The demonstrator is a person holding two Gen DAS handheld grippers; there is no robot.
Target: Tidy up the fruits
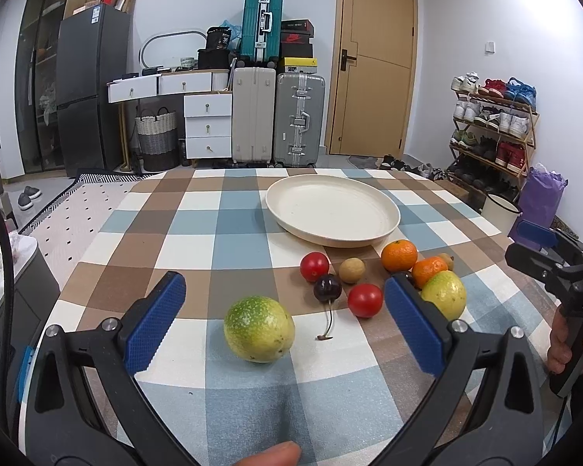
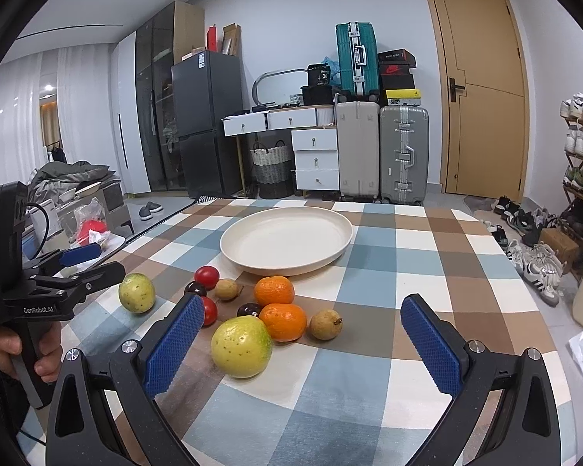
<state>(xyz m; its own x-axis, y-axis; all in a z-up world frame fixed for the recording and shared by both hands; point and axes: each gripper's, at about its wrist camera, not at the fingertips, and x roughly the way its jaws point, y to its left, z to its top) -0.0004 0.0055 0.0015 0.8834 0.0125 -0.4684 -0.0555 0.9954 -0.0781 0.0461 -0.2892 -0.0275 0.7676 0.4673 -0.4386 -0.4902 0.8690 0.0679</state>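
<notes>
Evidently no fruit had yet been moved: the plate (image 1: 332, 209) lay bare. Both the left gripper (image 1: 283, 322) and right gripper (image 2: 303, 343) were held released. The green fruit (image 1: 259, 328), lying between the left jaws, was judged next to be clasped.

— What do I have behind the desk (image 1: 221, 240)?
— I see a teal suitcase (image 1: 261, 25) stacked on a beige suitcase (image 1: 253, 114), a silver suitcase (image 1: 299, 118) beside it, a wooden door (image 1: 375, 58), white drawers (image 1: 208, 126).
— And right?
— A shoe rack (image 1: 493, 128).
</notes>
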